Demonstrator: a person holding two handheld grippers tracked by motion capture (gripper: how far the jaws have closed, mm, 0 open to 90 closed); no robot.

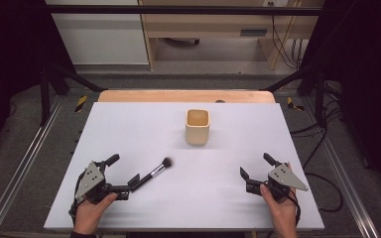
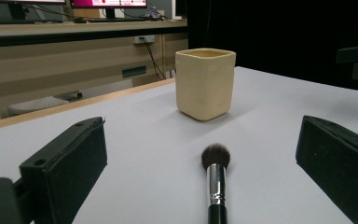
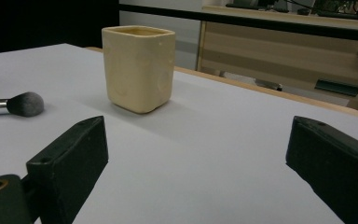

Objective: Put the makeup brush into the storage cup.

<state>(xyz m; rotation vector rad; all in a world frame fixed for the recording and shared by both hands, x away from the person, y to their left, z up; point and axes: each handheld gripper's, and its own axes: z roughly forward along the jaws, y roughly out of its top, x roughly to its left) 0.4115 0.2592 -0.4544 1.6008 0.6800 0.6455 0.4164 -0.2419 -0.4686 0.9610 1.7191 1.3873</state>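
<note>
Soft-bristled brush (image 1: pixel 155 171), squarish matte cup (image 1: pixel 197 127)

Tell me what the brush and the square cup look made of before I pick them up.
Brush: glossy black handle, plastic or lacquered wood; shiny metal ferrule with bright glints; soft dark bristles, fuzzy at the tip. Cup: cream, matte, thick rounded walls with slight dimples, probably ceramic, possibly plastic.

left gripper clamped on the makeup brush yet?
No: in the left gripper view the makeup brush lies flat on the table between the left gripper jaws, which stand wide apart.
</note>
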